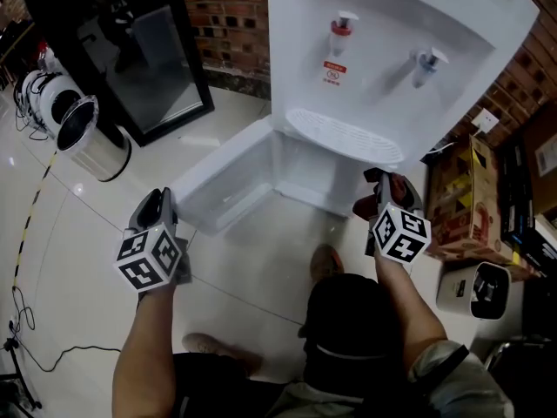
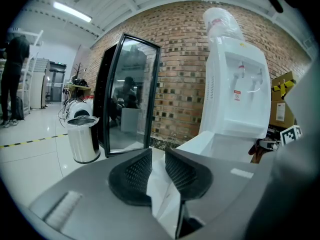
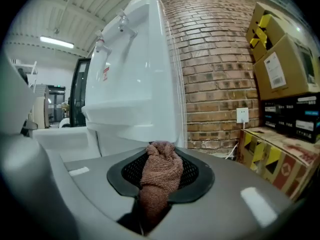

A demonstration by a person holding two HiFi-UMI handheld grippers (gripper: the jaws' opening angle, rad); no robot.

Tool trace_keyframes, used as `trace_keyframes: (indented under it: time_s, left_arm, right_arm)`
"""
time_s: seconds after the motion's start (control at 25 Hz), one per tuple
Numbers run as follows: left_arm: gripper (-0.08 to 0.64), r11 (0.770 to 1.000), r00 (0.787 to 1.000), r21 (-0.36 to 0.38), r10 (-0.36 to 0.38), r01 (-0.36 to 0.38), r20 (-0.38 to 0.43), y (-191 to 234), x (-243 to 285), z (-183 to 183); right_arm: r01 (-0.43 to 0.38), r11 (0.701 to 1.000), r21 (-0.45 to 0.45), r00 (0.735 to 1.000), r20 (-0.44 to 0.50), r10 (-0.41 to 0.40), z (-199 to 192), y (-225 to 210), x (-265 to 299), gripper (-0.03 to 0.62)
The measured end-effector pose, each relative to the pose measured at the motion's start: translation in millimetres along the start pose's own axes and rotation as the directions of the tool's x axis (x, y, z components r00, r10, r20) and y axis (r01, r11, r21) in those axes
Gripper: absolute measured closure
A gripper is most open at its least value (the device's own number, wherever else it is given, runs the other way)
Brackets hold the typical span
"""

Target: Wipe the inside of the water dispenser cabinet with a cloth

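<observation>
Nearest: right hand-held gripper (image 1: 387,188), clenched on a brown terry cloth (image 3: 159,176), bunched between the pads and poking out past them. Sits just off the right front corner of the open cabinet (image 1: 305,165) under the water dispenser (image 1: 383,24), not yet inside. Left hand-held gripper (image 1: 162,200): clamped on a thin white edge, apparently the outer edge of the cabinet door (image 1: 226,179), swung wide over the floor. Judged of the cloth: light, soft, limp, grippy, not fragile; likely to fold under pressure. Best gripped as a thick bunch, with a loose pad left forward for wiping.
</observation>
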State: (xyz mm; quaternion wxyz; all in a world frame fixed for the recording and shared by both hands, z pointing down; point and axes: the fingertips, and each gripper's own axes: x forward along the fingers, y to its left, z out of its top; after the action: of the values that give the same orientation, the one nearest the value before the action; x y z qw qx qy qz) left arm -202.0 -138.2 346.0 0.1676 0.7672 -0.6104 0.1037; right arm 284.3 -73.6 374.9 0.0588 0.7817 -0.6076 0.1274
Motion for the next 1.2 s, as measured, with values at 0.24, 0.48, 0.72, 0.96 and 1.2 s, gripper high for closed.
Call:
trace_keyframes:
  time_s: [0.24,0.48,0.72,0.96,1.2]
  left_arm:
    - [0.503,1.0,1.0,-0.004,-0.005,0.005,0.004,-1.5,0.5,0.7]
    - [0.503,1.0,1.0,-0.008,-0.009,0.009,0.004,-2.2,-1.2,2.2]
    - [0.503,1.0,1.0,-0.016,-0.013,0.013,0.011,-3.8,-2.4,3.1]
    - [0.503,1.0,1.0,-0.019,-0.005,0.005,0.026,-3.1,-3.1,5.8]
    - [0.503,0.999,1.0,-0.033,0.006,-0.005,0.014,-5.9,-3.6,5.5]
  right_arm:
    - [0.005,0.996,-0.09,0.999,-0.041,-0.008,-20.1,-5.3,13.1,0.472]
    - [-0.02,0.986,-0.166,0.981,-0.193,-0.013,-93.4,-4.1,39.2,0.472]
    - [-0.055,0.973,-0.225,0.935,-0.352,-0.029,-176.1,-3.1,65.7,0.471]
    - [-0.084,0.965,-0.248,0.893,-0.449,-0.038,-232.6,0.7,85.5,0.472]
    - [-0.084,0.966,-0.245,0.84,-0.539,-0.064,-278.7,-6.3,98.6,0.472]
